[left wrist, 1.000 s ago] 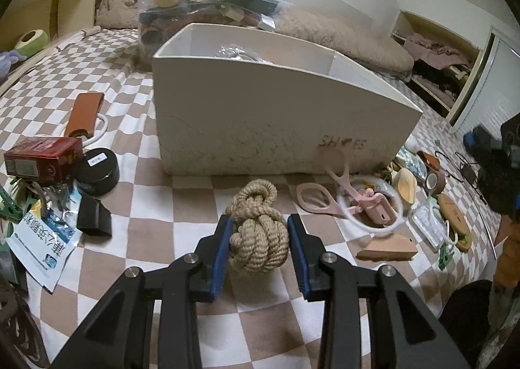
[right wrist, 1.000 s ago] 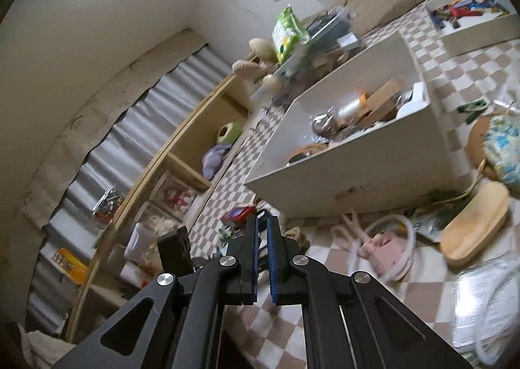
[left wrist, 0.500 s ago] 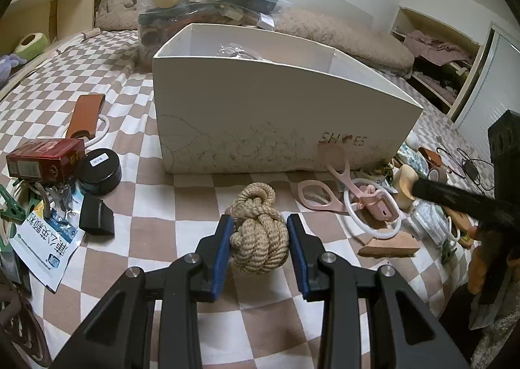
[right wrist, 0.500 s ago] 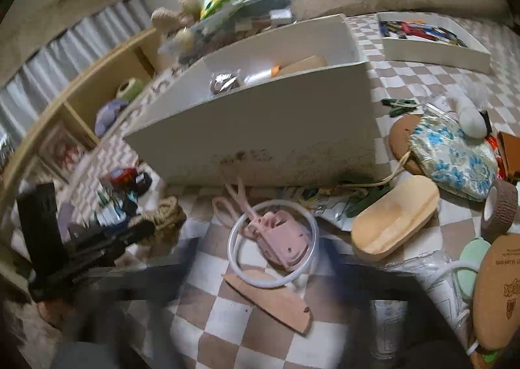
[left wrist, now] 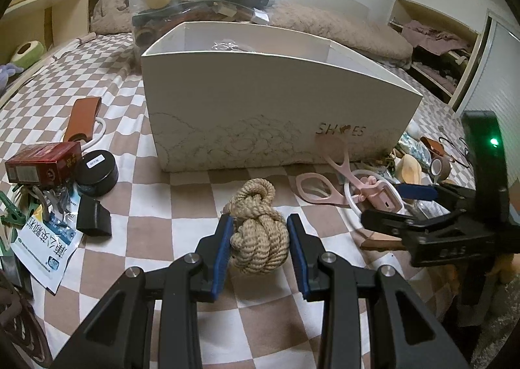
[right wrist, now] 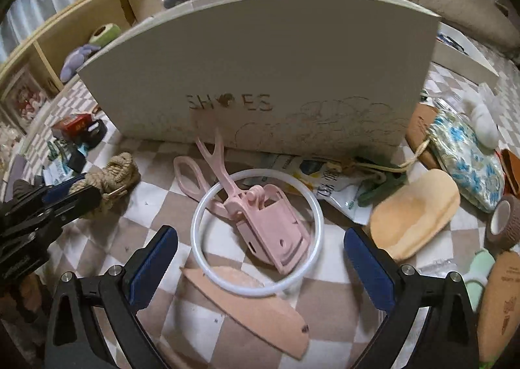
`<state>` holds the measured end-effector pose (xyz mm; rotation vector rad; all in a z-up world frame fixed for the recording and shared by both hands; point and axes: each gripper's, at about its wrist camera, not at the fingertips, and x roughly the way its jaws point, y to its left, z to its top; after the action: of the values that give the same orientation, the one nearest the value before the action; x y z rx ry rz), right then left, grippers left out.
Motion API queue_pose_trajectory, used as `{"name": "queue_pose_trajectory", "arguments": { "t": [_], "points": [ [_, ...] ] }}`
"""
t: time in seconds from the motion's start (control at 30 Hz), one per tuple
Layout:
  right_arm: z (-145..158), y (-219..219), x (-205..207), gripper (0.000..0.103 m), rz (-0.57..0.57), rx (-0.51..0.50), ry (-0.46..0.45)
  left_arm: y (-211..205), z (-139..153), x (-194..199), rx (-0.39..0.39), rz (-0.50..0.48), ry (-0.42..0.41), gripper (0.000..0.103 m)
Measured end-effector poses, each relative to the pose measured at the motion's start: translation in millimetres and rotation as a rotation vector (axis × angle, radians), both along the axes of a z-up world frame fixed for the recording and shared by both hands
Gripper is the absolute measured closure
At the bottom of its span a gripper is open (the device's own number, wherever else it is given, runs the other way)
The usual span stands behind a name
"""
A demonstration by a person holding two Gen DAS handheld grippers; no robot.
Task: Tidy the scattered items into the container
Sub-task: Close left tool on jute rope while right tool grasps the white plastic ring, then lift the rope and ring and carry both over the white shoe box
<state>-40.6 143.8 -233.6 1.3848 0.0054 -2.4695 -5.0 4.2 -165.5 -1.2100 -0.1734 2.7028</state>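
A white box marked SHOES [left wrist: 276, 102] stands on the checkered cloth; it also shows in the right wrist view [right wrist: 292, 70]. My left gripper [left wrist: 260, 247] is shut on a tan rope knot ball [left wrist: 258, 232], which rests on the cloth in front of the box. The ball and left gripper also show at the left of the right wrist view [right wrist: 110, 177]. My right gripper [right wrist: 260, 258] is open wide, low over a pink eyelash curler [right wrist: 269, 222] lying inside a white ring [right wrist: 208, 206]. A tan leather sheath [right wrist: 253, 307] lies just below them.
Left of the box lie a red carton [left wrist: 42, 162], a black round tin [left wrist: 96, 167], a black clip [left wrist: 92, 216] and a leaflet [left wrist: 45, 242]. Right of it lie a wooden oval [right wrist: 412, 213], a floral pouch [right wrist: 464, 157] and a tape roll [right wrist: 503, 219].
My right gripper swung down from pointing high at the room to low over the pink curler and ring, and it opened wide. My left gripper stayed closed on the rope ball.
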Motion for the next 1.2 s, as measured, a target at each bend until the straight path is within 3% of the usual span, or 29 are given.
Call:
{"name": "queue_pose_trajectory", "arguments": {
  "t": [0.2,0.3,0.47,0.63,0.77,0.93,1.1,1.2],
  "points": [
    [-5,-13,-7,0.001,0.022,0.041,-0.002,4,-1,-1,-0.011,-0.007,-0.004,0.069],
    [-5,-15,-6,0.019,0.032,0.087,0.013,3,-3,-2,-0.011,-0.007,-0.01,0.069],
    [-1,-14,1,0.019,0.044,0.092,0.04,5,-6,-3,-0.018,-0.011,-0.02,0.069],
    [15,-4,11,0.019,0.036,0.028,0.09,2,-11,-6,-0.016,0.013,-0.048,0.062],
    [25,3,19,0.019,0.044,-0.046,0.117,-1,-14,-9,-0.021,0.04,-0.064,0.047],
    [35,-4,25,0.019,0.059,-0.11,0.147,-1,-17,-12,-0.022,0.046,-0.073,0.043],
    [48,-14,30,0.019,0.068,-0.163,0.18,0,-16,-14,-0.002,0.028,-0.065,0.045],
    [56,-13,32,0.019,0.073,-0.206,0.209,3,-18,-14,0.007,0.006,-0.072,0.062]
  ]
}}
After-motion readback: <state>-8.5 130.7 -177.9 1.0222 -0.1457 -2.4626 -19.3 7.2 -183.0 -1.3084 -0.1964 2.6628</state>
